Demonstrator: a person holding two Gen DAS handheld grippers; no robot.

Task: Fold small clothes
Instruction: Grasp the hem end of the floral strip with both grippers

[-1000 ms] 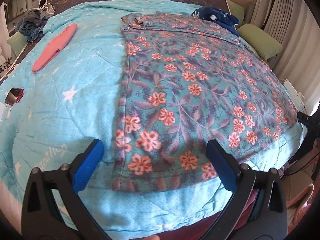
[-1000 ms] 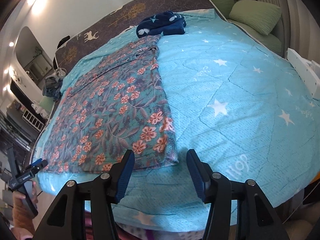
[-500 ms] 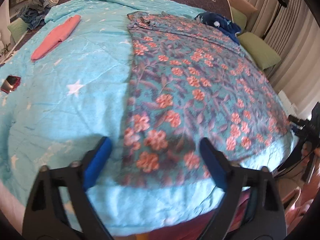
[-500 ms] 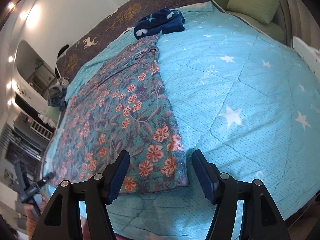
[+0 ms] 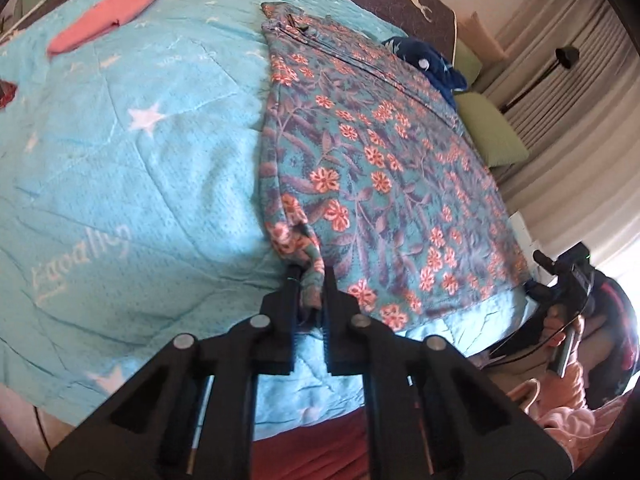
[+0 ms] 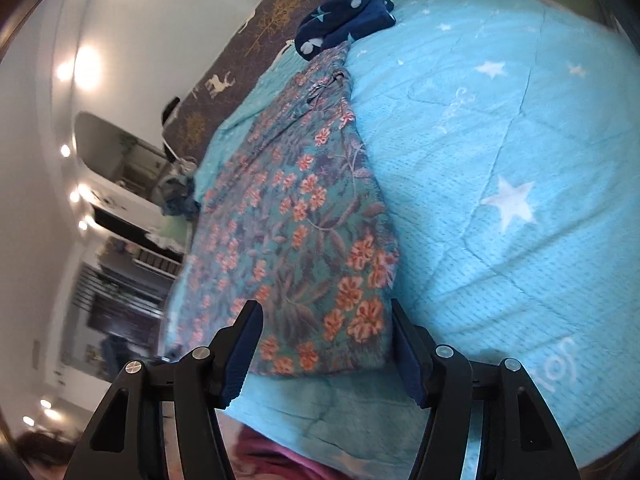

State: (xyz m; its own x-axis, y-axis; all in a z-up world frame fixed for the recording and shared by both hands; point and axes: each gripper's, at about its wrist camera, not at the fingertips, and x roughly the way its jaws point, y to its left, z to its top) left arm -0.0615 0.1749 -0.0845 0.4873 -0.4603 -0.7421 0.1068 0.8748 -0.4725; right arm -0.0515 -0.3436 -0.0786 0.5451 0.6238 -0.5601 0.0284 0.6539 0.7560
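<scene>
A teal floral garment (image 5: 384,168) lies spread flat on the blue star quilt (image 5: 120,160); it also shows in the right wrist view (image 6: 296,232). My left gripper (image 5: 312,280) is shut on the garment's near left corner, which bunches up between the fingers. My right gripper (image 6: 326,320) is open, its blue pads on either side of the garment's near right corner, just above the cloth. The right gripper (image 5: 560,276) also shows at the far right of the left wrist view.
A folded pink cloth (image 5: 104,16) lies at the quilt's far left. A dark blue starred garment (image 6: 344,16) sits by the headboard. Green pillows (image 5: 492,136) lie to the right. The bed's near edge runs just below both grippers.
My left gripper has moved down onto the garment's near left corner and closed on it. My right gripper has moved closer to the near right corner and stays open.
</scene>
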